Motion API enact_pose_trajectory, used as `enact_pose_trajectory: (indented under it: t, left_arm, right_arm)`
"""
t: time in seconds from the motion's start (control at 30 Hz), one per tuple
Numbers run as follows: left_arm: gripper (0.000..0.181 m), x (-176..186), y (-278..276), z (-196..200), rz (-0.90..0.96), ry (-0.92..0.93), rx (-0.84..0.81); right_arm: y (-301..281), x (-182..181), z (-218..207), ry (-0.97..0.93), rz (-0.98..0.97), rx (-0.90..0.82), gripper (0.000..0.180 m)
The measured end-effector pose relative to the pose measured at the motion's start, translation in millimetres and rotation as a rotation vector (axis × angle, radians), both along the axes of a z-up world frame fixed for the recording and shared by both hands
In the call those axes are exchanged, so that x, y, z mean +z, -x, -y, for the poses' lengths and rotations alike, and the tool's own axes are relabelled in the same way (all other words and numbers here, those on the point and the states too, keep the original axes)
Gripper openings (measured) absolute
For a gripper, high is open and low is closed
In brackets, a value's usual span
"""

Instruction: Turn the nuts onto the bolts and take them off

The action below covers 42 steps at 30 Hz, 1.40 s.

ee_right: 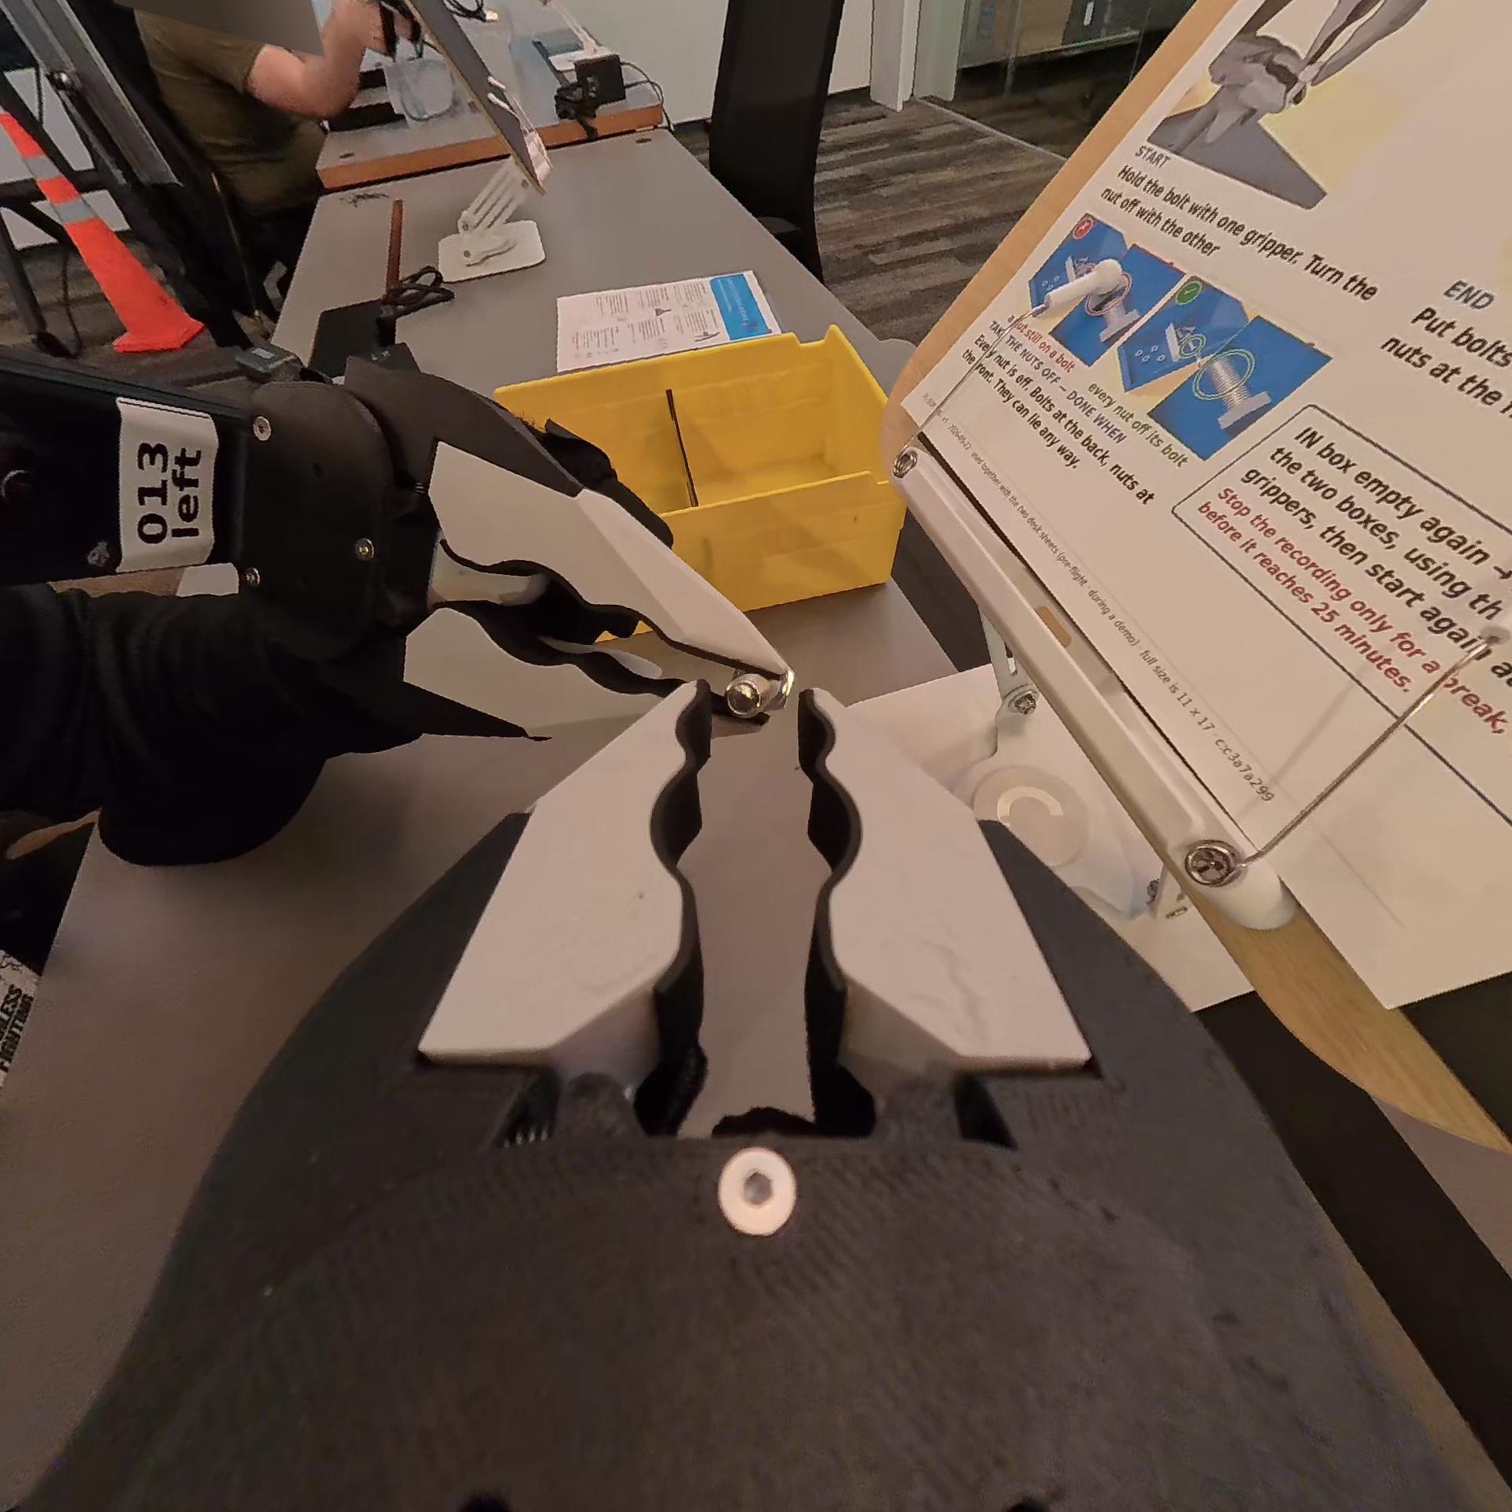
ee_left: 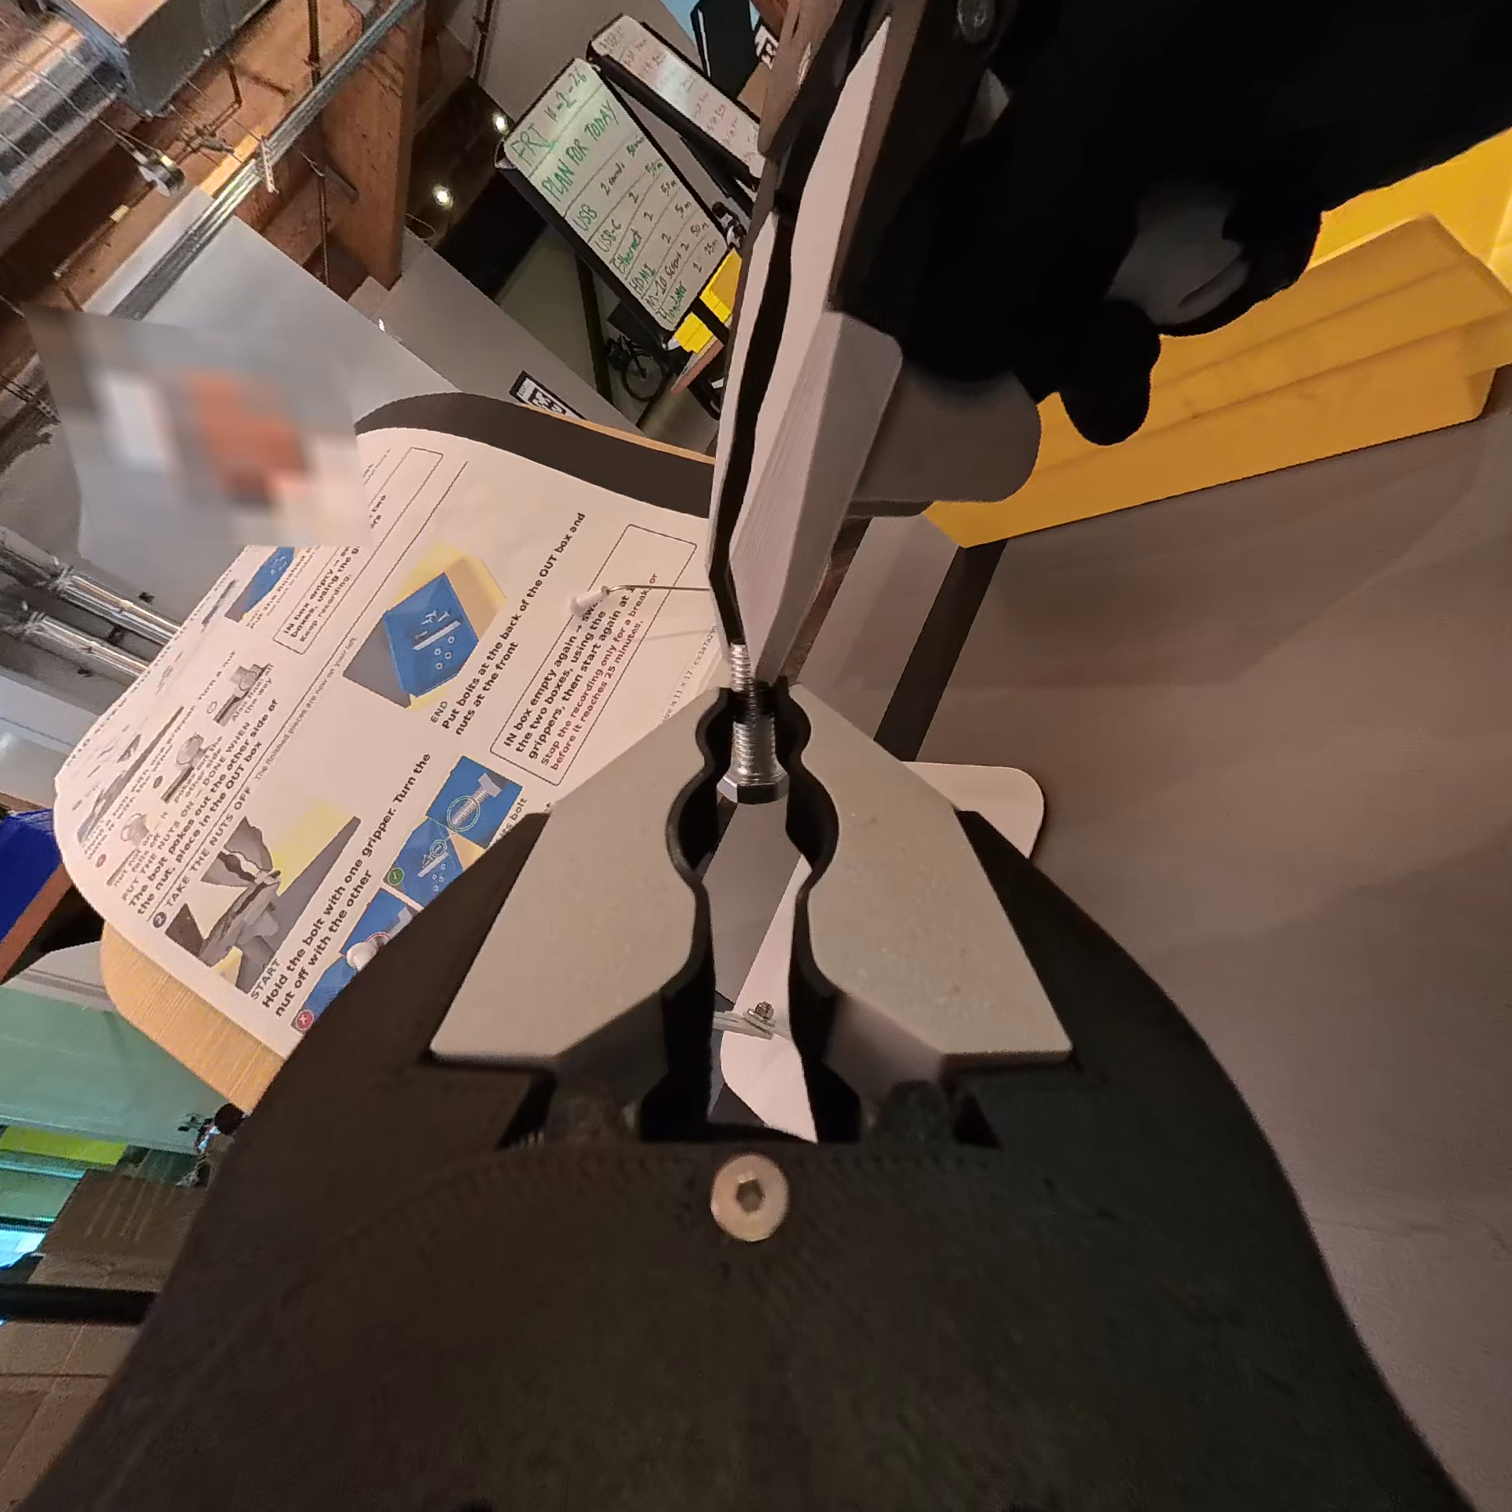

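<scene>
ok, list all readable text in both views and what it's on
Not copying any wording; these things bear writing.
Instruction sheet on the wooden board: printed, legible.
Whiteboard behind it: handwritten, mostly legible.
White label on the left claw body: legible.
Paper sheet behind the yellow bin: too small to read.

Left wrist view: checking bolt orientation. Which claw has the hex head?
The left claw, nearest the camera: the bolt sits head-inward between its fingers; the right claw meets its thread.
</scene>
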<state>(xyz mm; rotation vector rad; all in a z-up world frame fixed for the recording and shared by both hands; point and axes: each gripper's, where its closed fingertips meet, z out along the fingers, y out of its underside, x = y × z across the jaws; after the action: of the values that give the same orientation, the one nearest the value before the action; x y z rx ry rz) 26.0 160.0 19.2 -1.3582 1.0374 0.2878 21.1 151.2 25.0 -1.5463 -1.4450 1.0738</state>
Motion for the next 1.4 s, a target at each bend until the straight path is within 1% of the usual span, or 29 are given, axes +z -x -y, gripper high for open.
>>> enact_pose_trajectory:
  t: [0.23, 0.47, 0.67, 0.9, 1.07, 1.4]
  left_arm:
    - [0.007, -1.0, 0.0, -0.2, -0.008, -0.001, 0.000]
    - [0.007, 0.2, 2.1, -0.9, -0.002, -0.003, 0.006]
    - [0.007, -0.9, 2.0, -1.4, -0.021, -0.009, 0.014]
    - [0.007, -2.2, -0.5, 0.2, -0.043, -0.014, 0.002]
    - [0.007, -4.7, -3.0, 0.5, -0.053, -0.011, -0.003]
    - [0.007, -3.2, -3.6, 0.2, -0.030, -0.004, -0.012]
  right_arm:
    - [-0.8, -1.1, 1.3, -0.002, 0.008, 0.008, 0.017]
    - [-3.7, -0.8, 2.8, -0.009, 0.020, 0.019, 0.020]
    - [-0.7, -4.5, 2.7, 0.010, 0.023, 0.020, 0.016]
    - [1.4, -1.0, 5.7, 0.063, -0.018, 0.041, 0.014]
    - [3.1, -6.6, 3.5, 0.028, 0.012, 0.023, 0.008]
    - [3.0, -4.8, 2.6, 0.006, 0.006, 0.017, 0.008]
